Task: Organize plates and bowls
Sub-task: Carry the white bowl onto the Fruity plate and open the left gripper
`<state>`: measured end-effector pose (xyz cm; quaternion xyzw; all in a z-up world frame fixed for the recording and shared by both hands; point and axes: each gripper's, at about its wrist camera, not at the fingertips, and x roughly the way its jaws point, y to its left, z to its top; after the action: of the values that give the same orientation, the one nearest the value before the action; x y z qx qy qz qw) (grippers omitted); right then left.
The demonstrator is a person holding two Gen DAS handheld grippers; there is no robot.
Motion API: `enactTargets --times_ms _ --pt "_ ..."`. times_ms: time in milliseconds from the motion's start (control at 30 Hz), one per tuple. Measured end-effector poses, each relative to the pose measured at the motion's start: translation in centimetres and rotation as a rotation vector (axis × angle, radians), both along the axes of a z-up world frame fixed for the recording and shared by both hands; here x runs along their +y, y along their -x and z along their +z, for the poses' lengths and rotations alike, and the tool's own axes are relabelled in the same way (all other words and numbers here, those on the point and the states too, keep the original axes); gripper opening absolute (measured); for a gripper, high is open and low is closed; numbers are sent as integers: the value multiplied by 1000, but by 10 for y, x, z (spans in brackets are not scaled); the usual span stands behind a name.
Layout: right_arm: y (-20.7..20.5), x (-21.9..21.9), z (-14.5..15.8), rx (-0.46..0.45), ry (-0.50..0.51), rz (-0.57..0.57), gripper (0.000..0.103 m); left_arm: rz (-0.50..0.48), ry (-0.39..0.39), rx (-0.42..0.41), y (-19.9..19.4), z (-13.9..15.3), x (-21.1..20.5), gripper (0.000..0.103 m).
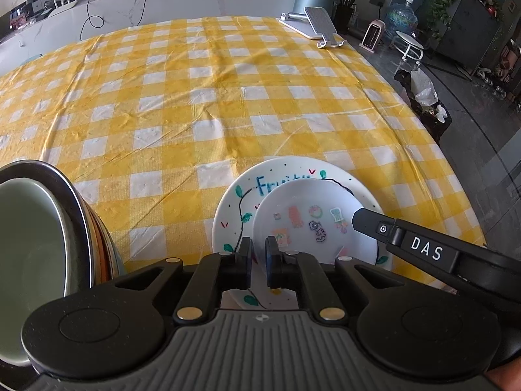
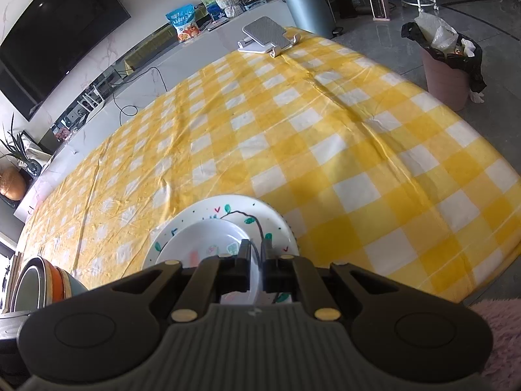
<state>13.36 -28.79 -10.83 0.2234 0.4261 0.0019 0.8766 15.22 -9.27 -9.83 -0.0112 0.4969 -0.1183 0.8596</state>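
Note:
A small white plate with cartoon stickers (image 1: 306, 224) rests on a larger white "Fruity" plate (image 1: 234, 205) near the table's front edge. My left gripper (image 1: 259, 257) is shut on the small plate's near-left rim. My right gripper (image 2: 255, 257) is shut on the same plate's right rim (image 2: 208, 244); one of its fingers (image 1: 374, 223) shows over the plate in the left wrist view. The large plate also shows in the right wrist view (image 2: 280, 228). A stack of bowls, pale green on top (image 1: 29, 247), stands at the left and also shows in the right wrist view (image 2: 42, 283).
A yellow and white checked cloth (image 1: 202, 104) covers the table. A phone stand (image 1: 320, 27) sits at the far right corner. Beyond the right edge stand a lined bin (image 2: 446, 65) and a grey can (image 2: 309, 3). A pink rug (image 2: 501, 332) lies near right.

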Motion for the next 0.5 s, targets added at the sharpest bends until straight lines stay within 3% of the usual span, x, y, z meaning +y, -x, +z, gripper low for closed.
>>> enactTargets --times_ms 133,200,267,433,500 --pt "1 1 1 -5 14 2 4 -4 4 -5 1 0 0 13" --pt "3 -1 2 -14 -2 -7 9 -9 13 -13 2 2 0 23" --pt "5 -4 3 -32 -20 -15 17 -14 23 -20 4 5 0 28" --pt "10 -9 9 -76 -35 -31 23 -21 47 -42 8 19 3 41" --pt "12 -12 11 -86 -33 -48 32 -28 55 -53 10 27 4 45"
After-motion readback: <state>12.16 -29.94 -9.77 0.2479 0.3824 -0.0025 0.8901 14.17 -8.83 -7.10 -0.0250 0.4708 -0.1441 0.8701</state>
